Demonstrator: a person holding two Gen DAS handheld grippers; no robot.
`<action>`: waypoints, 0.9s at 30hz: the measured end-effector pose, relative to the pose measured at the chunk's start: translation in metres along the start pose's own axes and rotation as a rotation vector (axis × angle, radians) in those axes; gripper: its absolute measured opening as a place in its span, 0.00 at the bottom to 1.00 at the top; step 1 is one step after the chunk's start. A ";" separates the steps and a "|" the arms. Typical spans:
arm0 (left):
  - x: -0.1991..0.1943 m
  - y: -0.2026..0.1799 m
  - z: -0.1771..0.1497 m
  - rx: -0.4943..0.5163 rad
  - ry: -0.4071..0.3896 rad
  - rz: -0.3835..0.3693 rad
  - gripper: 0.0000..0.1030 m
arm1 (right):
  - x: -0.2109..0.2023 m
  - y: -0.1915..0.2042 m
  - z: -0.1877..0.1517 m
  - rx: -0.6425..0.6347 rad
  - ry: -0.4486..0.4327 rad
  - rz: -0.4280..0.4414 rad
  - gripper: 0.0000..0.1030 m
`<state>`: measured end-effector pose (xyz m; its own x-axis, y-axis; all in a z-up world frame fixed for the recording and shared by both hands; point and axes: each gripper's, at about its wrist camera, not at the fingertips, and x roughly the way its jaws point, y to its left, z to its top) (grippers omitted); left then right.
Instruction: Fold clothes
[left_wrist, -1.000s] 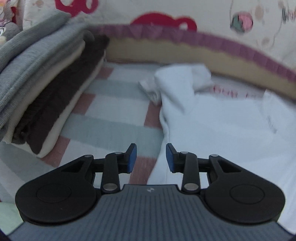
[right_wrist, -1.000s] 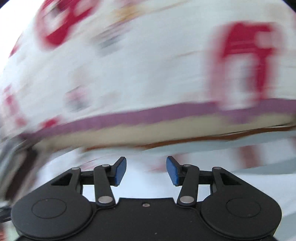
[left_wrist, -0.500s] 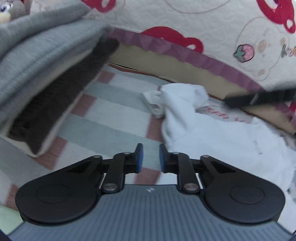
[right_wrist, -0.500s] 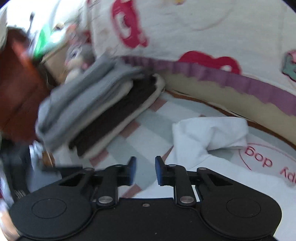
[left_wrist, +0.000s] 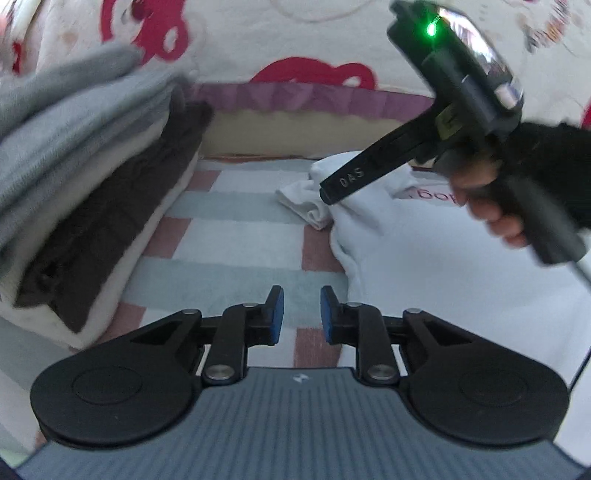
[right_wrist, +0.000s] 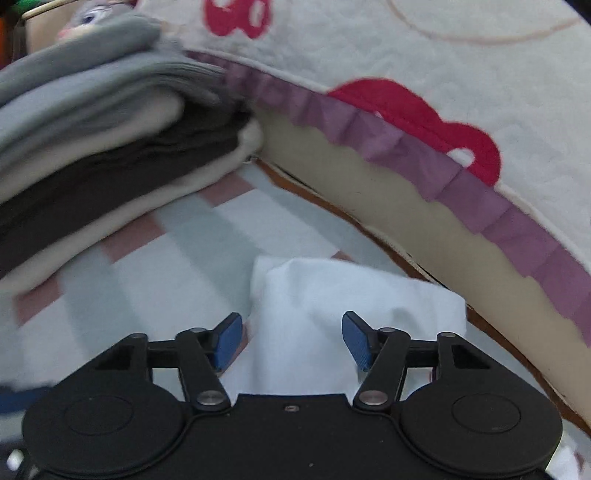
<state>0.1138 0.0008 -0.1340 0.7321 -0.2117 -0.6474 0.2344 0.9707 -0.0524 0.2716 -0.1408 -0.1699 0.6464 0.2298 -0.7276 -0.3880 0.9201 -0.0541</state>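
Note:
A white garment (left_wrist: 424, 266) lies spread on a striped blanket (left_wrist: 236, 236), with a bunched sleeve (left_wrist: 314, 195) at its far left corner. My left gripper (left_wrist: 298, 314) hovers over the blanket just left of the garment's edge, jaws a little apart and empty. My right gripper (right_wrist: 291, 338) is open with the white sleeve (right_wrist: 332, 295) lying between its fingers, not clamped. In the left wrist view the right gripper (left_wrist: 369, 173) reaches down over that sleeve.
A stack of folded grey, cream and dark brown clothes (left_wrist: 85, 184) sits at the left; it also shows in the right wrist view (right_wrist: 92, 147). A quilt with red prints and a purple frill (right_wrist: 443, 177) borders the far side.
My right gripper swung down over the sleeve and opened wide around it. My left gripper opened a little and shifted slightly.

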 end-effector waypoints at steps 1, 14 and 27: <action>0.002 0.003 0.000 -0.015 0.002 -0.002 0.20 | 0.003 -0.010 0.000 0.042 -0.017 0.042 0.03; 0.009 0.020 -0.006 -0.154 0.072 -0.022 0.20 | -0.152 -0.113 -0.170 0.765 -0.072 0.064 0.03; 0.025 -0.002 -0.008 -0.220 0.089 -0.179 0.27 | -0.166 -0.093 -0.136 0.529 -0.073 -0.244 0.28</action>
<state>0.1268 -0.0058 -0.1560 0.6301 -0.3805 -0.6769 0.2030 0.9221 -0.3293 0.1105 -0.3074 -0.1372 0.7267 -0.0048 -0.6869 0.1462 0.9781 0.1479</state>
